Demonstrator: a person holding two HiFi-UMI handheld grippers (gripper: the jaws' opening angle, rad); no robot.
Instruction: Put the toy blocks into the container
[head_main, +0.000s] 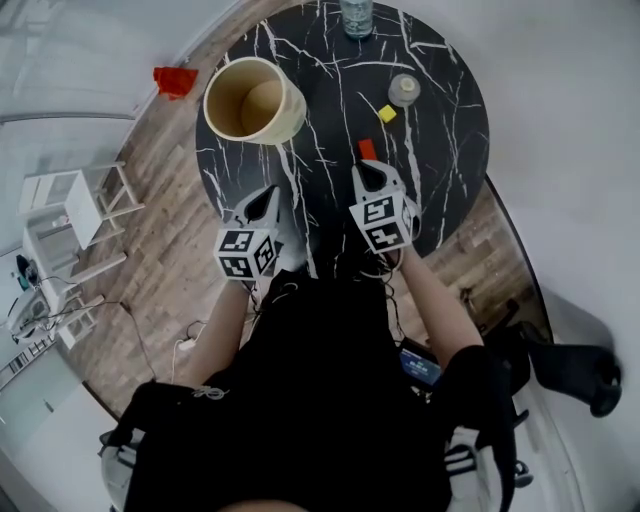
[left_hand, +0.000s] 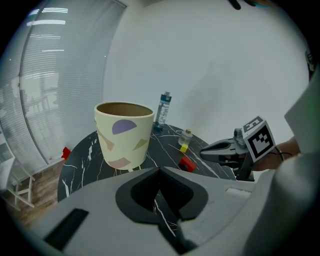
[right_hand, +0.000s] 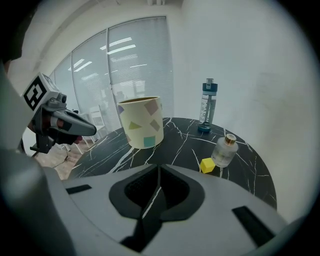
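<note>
A cream cup-shaped container (head_main: 254, 100) with pastel shapes stands at the left of the round black marble table (head_main: 440, 170); it also shows in the left gripper view (left_hand: 124, 135) and the right gripper view (right_hand: 141, 121). A red block (head_main: 367, 149) lies just ahead of my right gripper (head_main: 372, 172). A yellow block (head_main: 387, 114) sits farther out, beside a small glass bottle (head_main: 404, 90). My left gripper (head_main: 270, 194) hovers over the table's near left part. Both grippers are shut with nothing between the jaws. The red block (left_hand: 187, 163) and the yellow block (right_hand: 207, 165) lie loose on the table.
A clear water bottle (head_main: 357, 16) with a blue base stands at the table's far edge. A red object (head_main: 174, 80) lies on the wooden floor to the left. White stools (head_main: 75, 205) stand by the window at the left.
</note>
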